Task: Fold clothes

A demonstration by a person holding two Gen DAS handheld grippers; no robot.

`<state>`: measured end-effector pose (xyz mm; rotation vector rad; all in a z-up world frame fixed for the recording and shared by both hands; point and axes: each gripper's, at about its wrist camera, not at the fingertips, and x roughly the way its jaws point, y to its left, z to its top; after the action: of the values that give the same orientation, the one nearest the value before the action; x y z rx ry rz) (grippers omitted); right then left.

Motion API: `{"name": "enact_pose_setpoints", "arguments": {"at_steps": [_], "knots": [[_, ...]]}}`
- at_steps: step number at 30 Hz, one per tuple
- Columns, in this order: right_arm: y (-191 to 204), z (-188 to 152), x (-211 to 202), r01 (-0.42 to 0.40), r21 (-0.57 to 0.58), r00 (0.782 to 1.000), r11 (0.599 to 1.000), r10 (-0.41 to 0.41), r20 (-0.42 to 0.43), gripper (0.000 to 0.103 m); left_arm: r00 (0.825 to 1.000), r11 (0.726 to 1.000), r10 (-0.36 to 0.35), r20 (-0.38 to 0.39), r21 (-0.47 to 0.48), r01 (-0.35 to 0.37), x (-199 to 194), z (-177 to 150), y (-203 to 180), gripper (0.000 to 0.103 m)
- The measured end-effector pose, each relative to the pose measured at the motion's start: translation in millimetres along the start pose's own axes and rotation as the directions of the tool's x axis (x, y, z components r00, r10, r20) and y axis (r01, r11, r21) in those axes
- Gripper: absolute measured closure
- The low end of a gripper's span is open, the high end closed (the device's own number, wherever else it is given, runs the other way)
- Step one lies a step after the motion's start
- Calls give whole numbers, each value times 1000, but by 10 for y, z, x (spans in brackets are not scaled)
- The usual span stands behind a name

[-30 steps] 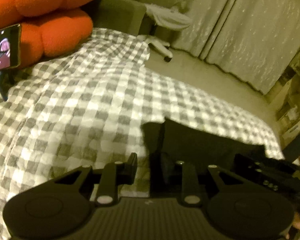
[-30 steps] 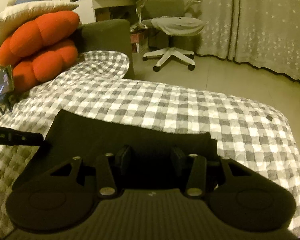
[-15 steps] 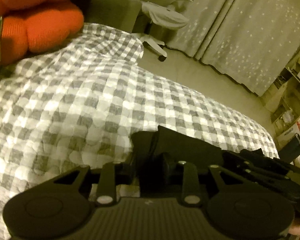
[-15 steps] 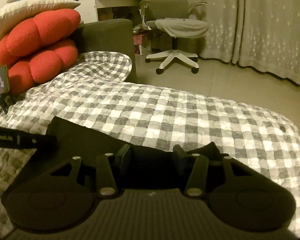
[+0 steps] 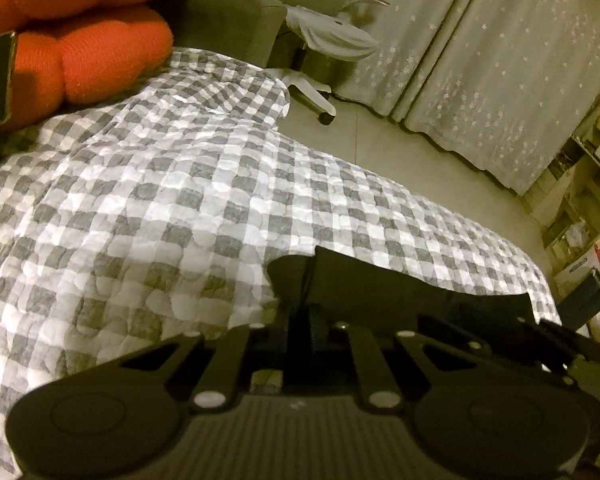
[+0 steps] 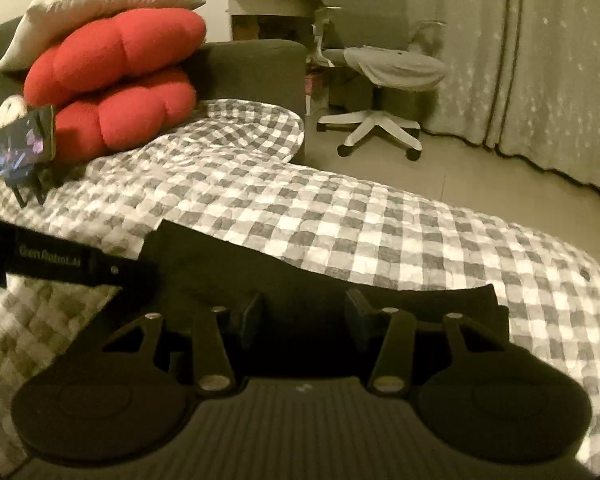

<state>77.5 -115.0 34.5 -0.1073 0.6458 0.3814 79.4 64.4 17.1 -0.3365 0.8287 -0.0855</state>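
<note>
Left tongs (image 5: 300,330) have gone from spread to closing on the near-left corner of the black garment (image 6: 300,268) on the checked bed (image 6: 380,224). Right tongs (image 6: 302,314) gape, unclenched, over its near edge. Grab step; next: pinch right.

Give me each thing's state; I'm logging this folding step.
Garment: dark, flat on quilt, one edge pinched.
Left gripper: closing on the garment's edge.
Right gripper: open over the garment.
Phone: screen lit, propped on stand.
Quilt: spread out.
</note>
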Motion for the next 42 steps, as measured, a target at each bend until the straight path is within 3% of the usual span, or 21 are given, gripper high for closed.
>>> {"name": "enact_pose_setpoints", "arguments": {"at_steps": [4,9,15,24,30,34,42], "knots": [[-9,-22,-135,-22,57,1000,998,23,-18,53,1000,999,-10,-5,-41,10,-24,-12,79,94],[-72,-64,-341,7,89,999,996,-3,-45,53,1000,997,-23,-15,-80,22,-108,6,129,94],[-257,-93,-526,27,220,998,975,-14,-60,53,999,990,-47,-20,-132,44,-220,-9,204,91],[-145,-265,-468,17,144,990,989,3,-139,53,997,996,-80,-14,-28,80,-357,-205,-36,88],[-113,-233,-580,-9,131,995,991,22,-96,53,999,999,-32,-29,23,33,-297,-293,-120,87],[-56,-262,-498,2,109,990,994,13,-140,53,999,998,25,-22,66,-24,-282,-313,-146,87],[-52,-269,-516,10,112,990,994,6,-144,52,999,996,43,-34,78,-40,-273,-327,-127,87]]}}
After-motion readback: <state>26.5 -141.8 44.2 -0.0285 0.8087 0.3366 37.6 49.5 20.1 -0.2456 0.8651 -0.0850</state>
